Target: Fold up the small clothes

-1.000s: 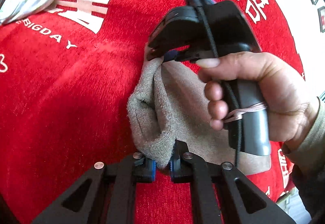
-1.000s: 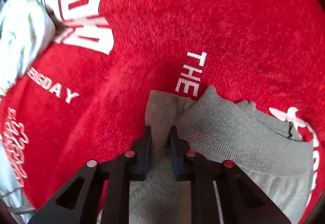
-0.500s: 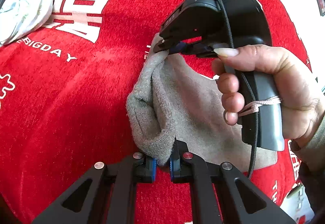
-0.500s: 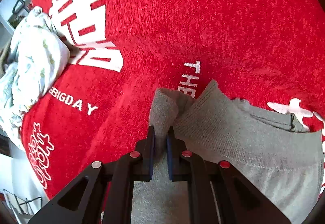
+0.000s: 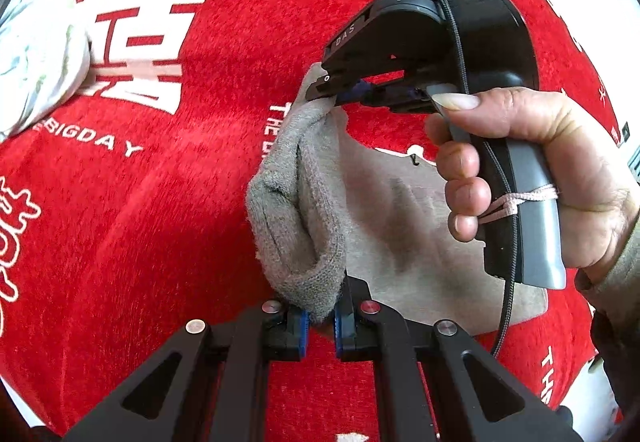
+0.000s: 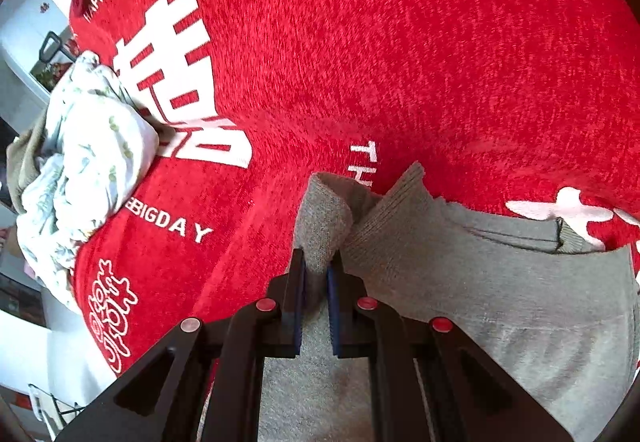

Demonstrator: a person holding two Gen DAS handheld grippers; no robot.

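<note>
Both grippers have risen since the earlier frames, carrying one edge of the grey garment (image 5: 400, 226) higher off the red blanket (image 5: 140, 222); more of the blanket and its white lettering now shows in both views, and the lifted edge stands taller and more bunched.

Taking the red blanket as the landmark: the grey garment lies near its middle, most of its body flat on the blanket, with one edge pulled up clear of it. A crumpled white printed cloth (image 6: 88, 161) sits at the blanket's far left edge, well apart from the garment and untouched.

The fold looks only begun. One side is raised, but nothing is yet laid over onto the rest, so the fold-over, any second fold and the white cloth all seem to remain.

The raised edge forms the garment's visible long line, running between the two grippers, from the near side of the blanket toward its lettered far side. Its flat body spreads away to the right of that line.

The left gripper (image 5: 320, 316) is clamped shut on the near end of that edge. The right gripper (image 6: 316, 282), held in a hand (image 5: 520, 169), is likewise closed, pinching the far end.
</note>
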